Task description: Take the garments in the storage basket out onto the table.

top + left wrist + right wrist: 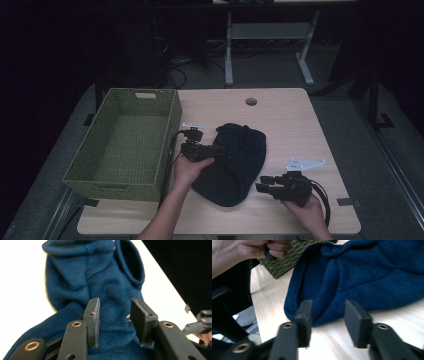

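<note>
A dark blue knit garment (235,160) lies crumpled on the wooden table (290,120). My left gripper (220,150) sits at the garment's left edge. In the left gripper view its jaws (115,315) stand apart over the blue knit (82,275), and the pads do not press on it. My right gripper (261,186) is near the table's front right and points left at the garment's lower hem. In the right gripper view its jaws (328,317) are apart, just short of the hem (367,272), with bare table under them.
An empty green woven basket (170,130) stands on the left of the table, close beside the left hand. A round cable hole (251,101) is at the table's far edge. Beyond the table are a dark floor and desk legs.
</note>
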Demonstrator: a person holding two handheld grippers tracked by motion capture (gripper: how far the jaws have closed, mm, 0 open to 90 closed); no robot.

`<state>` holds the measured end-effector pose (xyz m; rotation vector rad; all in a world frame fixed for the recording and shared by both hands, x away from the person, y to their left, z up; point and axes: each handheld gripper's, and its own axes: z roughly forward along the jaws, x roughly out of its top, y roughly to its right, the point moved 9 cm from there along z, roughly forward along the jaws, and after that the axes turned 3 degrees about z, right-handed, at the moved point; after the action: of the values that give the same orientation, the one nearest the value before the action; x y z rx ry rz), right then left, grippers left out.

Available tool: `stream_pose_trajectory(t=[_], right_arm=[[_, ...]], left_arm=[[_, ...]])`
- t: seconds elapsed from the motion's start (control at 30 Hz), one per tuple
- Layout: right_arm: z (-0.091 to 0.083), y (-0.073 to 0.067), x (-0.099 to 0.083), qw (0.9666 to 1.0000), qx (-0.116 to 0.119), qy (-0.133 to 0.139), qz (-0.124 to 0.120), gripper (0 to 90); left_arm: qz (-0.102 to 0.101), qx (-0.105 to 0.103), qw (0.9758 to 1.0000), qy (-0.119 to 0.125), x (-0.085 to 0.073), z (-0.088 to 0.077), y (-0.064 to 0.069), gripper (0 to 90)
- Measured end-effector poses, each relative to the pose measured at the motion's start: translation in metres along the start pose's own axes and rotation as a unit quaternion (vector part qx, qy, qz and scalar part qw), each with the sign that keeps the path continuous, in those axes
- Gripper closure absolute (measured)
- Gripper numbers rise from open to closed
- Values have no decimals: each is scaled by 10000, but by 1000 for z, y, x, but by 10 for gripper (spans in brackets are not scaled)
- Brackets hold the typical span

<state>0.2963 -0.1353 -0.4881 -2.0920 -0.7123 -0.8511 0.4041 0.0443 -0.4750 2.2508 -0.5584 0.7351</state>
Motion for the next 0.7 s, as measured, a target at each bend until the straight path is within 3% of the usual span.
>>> stream_pose_trajectory(t=[0.07, 0.1, 0.2, 0.5, 0.63, 0.7], right_arm=[[3, -1, 0, 10000, 26, -42, 7, 641], [10, -3, 0, 9998, 134, -140, 46, 742], [24, -7, 0, 9990, 319, -297, 89, 840], [52, -4, -11, 9961, 216, -842, 175, 856], [53, 1, -21, 9933, 105, -1135, 206, 869], [49, 3, -22, 9930, 120, -1154, 221, 869]], left_arm=[[-13, 66, 10000, 43, -2, 0, -3, 592], [-6, 106, 9999, 81, -4, 0, -4, 581], [-4, 154, 9999, 35, -9, 1, -6, 602], [-23, 306, 9992, -248, -24, 3, -11, 730], [1, 295, 9987, -408, -35, 5, -10, 734], [15, 256, 9987, -451, -40, 4, -8, 739]])
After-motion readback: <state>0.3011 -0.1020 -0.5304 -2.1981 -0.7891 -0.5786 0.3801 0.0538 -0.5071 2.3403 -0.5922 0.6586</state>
